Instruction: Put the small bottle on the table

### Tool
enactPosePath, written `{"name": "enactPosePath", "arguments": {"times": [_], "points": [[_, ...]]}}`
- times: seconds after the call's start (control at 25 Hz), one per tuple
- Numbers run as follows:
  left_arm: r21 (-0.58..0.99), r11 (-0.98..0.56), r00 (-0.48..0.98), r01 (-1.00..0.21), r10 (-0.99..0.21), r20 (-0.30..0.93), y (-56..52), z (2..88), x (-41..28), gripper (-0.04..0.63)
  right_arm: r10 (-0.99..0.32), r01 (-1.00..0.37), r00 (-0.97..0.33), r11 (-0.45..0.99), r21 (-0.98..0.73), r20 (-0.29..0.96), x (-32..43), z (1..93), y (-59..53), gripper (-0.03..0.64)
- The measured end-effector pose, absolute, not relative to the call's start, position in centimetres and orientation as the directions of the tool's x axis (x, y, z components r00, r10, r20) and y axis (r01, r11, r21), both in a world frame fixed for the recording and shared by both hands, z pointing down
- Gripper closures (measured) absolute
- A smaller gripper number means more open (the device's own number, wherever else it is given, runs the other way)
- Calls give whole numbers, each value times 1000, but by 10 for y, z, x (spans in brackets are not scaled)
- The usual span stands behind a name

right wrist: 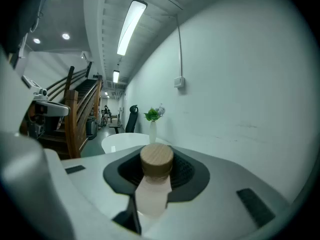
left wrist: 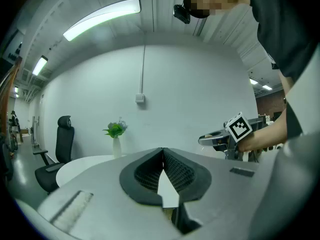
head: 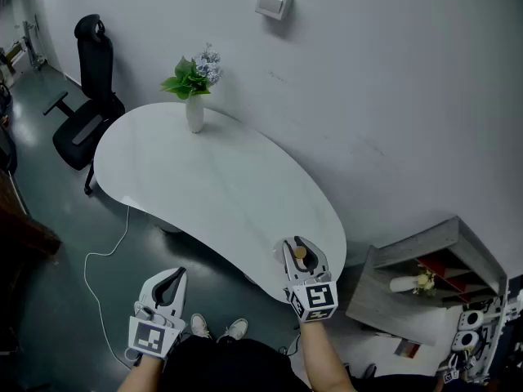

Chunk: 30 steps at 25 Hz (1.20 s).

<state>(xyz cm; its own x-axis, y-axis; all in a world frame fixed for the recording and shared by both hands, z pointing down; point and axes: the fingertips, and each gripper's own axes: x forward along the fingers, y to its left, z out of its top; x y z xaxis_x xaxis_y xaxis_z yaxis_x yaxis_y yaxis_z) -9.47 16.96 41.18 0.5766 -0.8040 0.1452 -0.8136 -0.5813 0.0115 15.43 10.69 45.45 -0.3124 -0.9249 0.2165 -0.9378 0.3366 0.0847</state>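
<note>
The small bottle (right wrist: 153,184) is pale with a round wooden cap (right wrist: 157,160). My right gripper (head: 301,254) is shut on it, the jaws pressing its sides. In the head view the cap (head: 300,252) shows between those jaws, over the near right edge of the white oval table (head: 212,186). In the left gripper view the right gripper (left wrist: 214,139) appears off to the right with its marker cube. My left gripper (head: 169,282) hangs lower left, off the table over the dark floor. Its jaws meet at the tips with nothing between them (left wrist: 162,156).
A white vase with green leaves (head: 194,96) stands at the table's far end. A black office chair (head: 86,104) sits left of the table. A white cable (head: 102,260) trails on the floor. A grey shelf unit (head: 417,280) stands at the right, against the white wall.
</note>
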Motion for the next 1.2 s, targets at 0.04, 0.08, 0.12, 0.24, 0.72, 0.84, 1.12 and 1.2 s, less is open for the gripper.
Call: {"name": "enactPosePath", "arguments": {"times": [0.04, 0.08, 0.12, 0.24, 0.72, 0.84, 1.12, 1.2], "points": [[10, -582, 577, -813, -804, 146, 170, 412, -94, 589, -924, -937, -314, 338, 84, 217, 154, 455, 108, 520], [9, -583, 577, -813, -803, 147, 170, 412, -93, 589, -924, -937, -315, 339, 83, 217, 154, 455, 108, 520], [8, -583, 578, -812, -803, 147, 170, 413, -92, 589, -923, -937, -317, 341, 83, 217, 154, 455, 109, 520], [5, -584, 578, -812, -803, 145, 171, 413, -89, 590, -922, -935, -320, 344, 80, 218, 156, 456, 111, 520], [-10, -528, 520, -849, -839, 163, 191, 419, -82, 589, -905, -917, -376, 395, 63, 200, 169, 458, 114, 520], [-13, -507, 497, -862, -850, 172, 200, 423, -81, 589, -899, -908, -394, 413, 68, 193, 172, 458, 114, 520], [-44, -470, 453, -882, -869, 199, 203, 421, -94, 589, -894, -904, -403, 423, 69, 196, 172, 461, 117, 520], [-25, -478, 465, -878, -865, 190, 199, 426, -95, 589, -893, -903, -403, 424, 73, 199, 170, 463, 114, 520]]}}
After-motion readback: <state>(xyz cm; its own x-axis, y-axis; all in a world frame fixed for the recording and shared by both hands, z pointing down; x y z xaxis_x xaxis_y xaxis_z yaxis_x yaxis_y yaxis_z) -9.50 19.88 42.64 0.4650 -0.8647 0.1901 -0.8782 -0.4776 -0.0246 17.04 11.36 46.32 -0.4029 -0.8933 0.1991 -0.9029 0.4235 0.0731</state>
